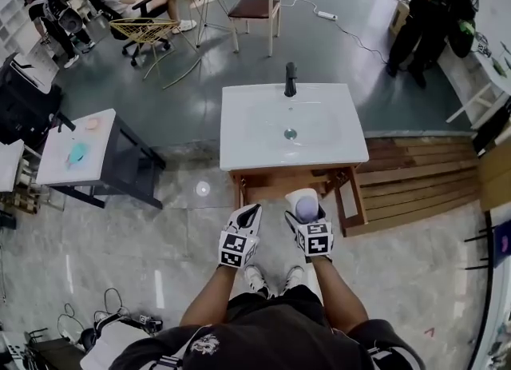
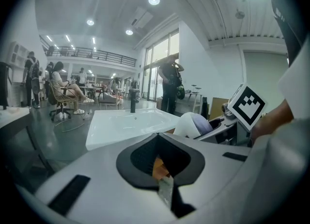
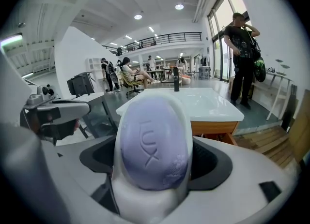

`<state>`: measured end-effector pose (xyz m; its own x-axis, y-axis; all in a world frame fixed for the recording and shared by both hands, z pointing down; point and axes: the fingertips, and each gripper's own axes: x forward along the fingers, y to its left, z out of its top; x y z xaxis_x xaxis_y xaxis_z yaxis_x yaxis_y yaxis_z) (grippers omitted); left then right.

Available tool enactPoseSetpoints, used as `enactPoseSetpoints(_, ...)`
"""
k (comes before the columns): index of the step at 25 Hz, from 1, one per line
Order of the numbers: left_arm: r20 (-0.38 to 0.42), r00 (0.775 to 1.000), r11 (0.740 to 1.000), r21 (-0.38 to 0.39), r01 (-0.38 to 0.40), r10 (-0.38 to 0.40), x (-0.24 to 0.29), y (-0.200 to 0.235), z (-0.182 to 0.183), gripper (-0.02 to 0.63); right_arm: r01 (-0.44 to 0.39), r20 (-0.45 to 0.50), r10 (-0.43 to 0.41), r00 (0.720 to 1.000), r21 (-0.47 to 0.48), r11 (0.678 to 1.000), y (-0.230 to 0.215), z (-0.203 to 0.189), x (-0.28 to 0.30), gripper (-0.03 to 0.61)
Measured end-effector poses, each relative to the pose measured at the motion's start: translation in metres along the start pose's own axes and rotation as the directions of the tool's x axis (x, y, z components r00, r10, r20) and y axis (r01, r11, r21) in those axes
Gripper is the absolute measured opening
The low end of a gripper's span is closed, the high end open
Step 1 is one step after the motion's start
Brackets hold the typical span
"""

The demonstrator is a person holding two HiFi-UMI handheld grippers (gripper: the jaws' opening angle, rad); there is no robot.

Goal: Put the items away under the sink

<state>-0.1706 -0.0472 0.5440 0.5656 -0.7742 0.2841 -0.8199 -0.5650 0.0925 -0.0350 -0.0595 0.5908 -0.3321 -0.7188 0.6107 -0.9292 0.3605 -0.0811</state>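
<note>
Right gripper view: right gripper (image 3: 154, 162) jaws clamp a soap dish (image 3: 145, 206) carrying purple Lux soap (image 3: 151, 141); left gripper (image 2: 162, 169) jaws closed, empty. Keep it level entering the under-sink cabinet (image 1: 270, 188).

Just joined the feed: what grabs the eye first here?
A purple soap bar in its white dish, clamped in the right gripper, fills that gripper's view. Straight ahead stands the white sink on a wooden cabinet; the left gripper hangs shut and empty beside the right.
</note>
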Motion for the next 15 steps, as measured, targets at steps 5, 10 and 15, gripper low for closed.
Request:
enactPoseSetpoints(5, -0.006, 1.000, 1.000, -0.008, 0.012, -0.012, 0.026, 0.004, -0.015, 0.008, -0.001, 0.000, 0.001, 1.000, 0.027, 1.000, -0.010, -0.006, 0.024, 0.459)
enactPoseSetpoints(10, -0.003, 1.000, 1.000, -0.026, 0.015, -0.015, 0.050, -0.007, -0.025, 0.008, -0.010, -0.050, 0.011, 0.999, 0.037, 0.999, -0.028, -0.032, 0.037, 0.459)
enactPoseSetpoints(15, 0.068, 0.998, 0.996, -0.091, -0.012, 0.018, 0.089, 0.006, -0.043, 0.008, -0.011, -0.054, 0.011, 0.998, -0.007, 1.000, -0.055, -0.066, 0.080, 0.459)
